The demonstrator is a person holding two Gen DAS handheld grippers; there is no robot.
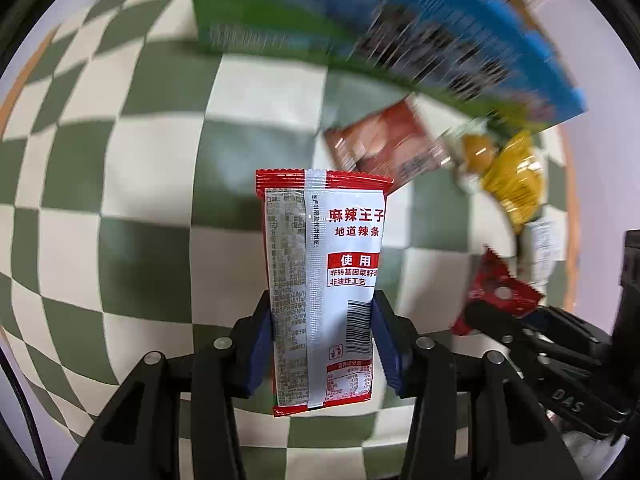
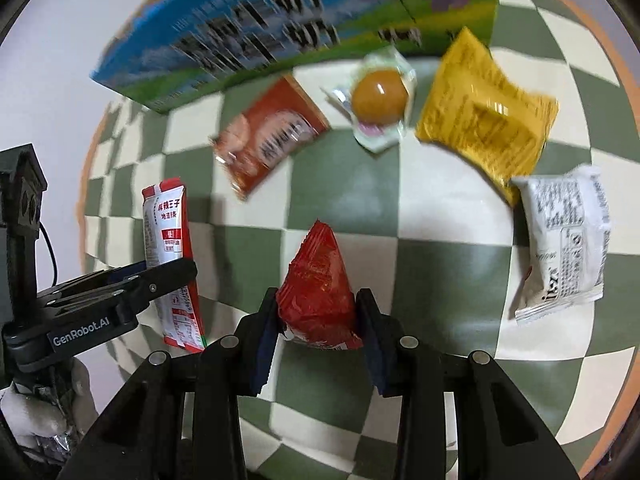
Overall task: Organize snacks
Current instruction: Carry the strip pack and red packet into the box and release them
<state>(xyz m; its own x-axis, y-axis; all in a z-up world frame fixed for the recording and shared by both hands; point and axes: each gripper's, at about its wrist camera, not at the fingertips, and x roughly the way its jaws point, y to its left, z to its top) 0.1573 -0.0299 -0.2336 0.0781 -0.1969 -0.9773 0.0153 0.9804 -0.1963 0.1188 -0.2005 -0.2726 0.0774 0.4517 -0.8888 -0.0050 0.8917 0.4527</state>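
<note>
The left gripper (image 1: 322, 344) is pinched on a red-and-white spicy-strip packet (image 1: 320, 280), its blue pads pressing the packet's two long edges so it stands out along the fingers, clear of the checked cloth (image 1: 152, 184). The right gripper (image 2: 316, 320) is likewise clamped on a crumpled red snack bag (image 2: 318, 292), also off the cloth. In the right wrist view the left gripper and its packet show at about nine o'clock, well apart from the red bag. Farther out, four snacks lie loose on the cloth: an orange-brown sachet (image 2: 268, 136) at eleven o'clock, a clear-wrapped egg-yolk sweet (image 2: 376, 98) at twelve, a yellow packet (image 2: 484, 116) at one to two, and a white packet (image 2: 564, 240) at three. A large blue-and-green carton (image 2: 280, 36) lies along the far edge, at eleven to twelve. My reading is that the pick-up step is done for both hands and carrying is in hand. Where the snacks are meant to go is not in view; the carton may be the place, but its opening cannot be seen. The next move calls for firm grips while carrying, clearing the loose snacks, and releasing only over the destination.
</note>
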